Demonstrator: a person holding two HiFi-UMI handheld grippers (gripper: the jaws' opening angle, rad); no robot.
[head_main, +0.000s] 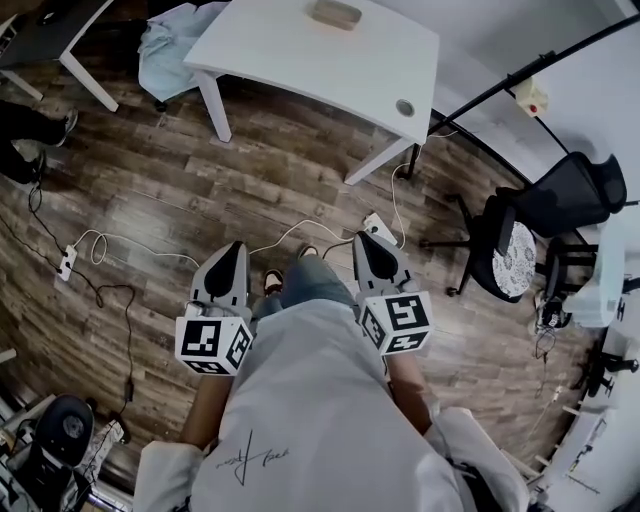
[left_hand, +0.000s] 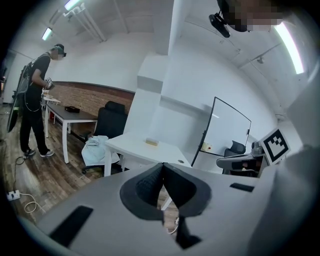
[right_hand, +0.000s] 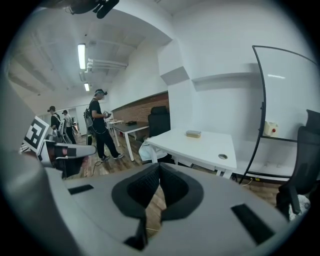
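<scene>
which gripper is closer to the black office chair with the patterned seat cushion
Right. The right gripper is on the same side as the black office chair with the patterned seat cushion, apart from it; the left gripper is across the person's legs, farther off.

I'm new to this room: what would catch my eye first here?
The left gripper and right gripper, both shut and empty, hang side by side over the wooden floor. Ahead stands a white table with a small tan block near its far edge; a black office chair sits at the right.
</scene>
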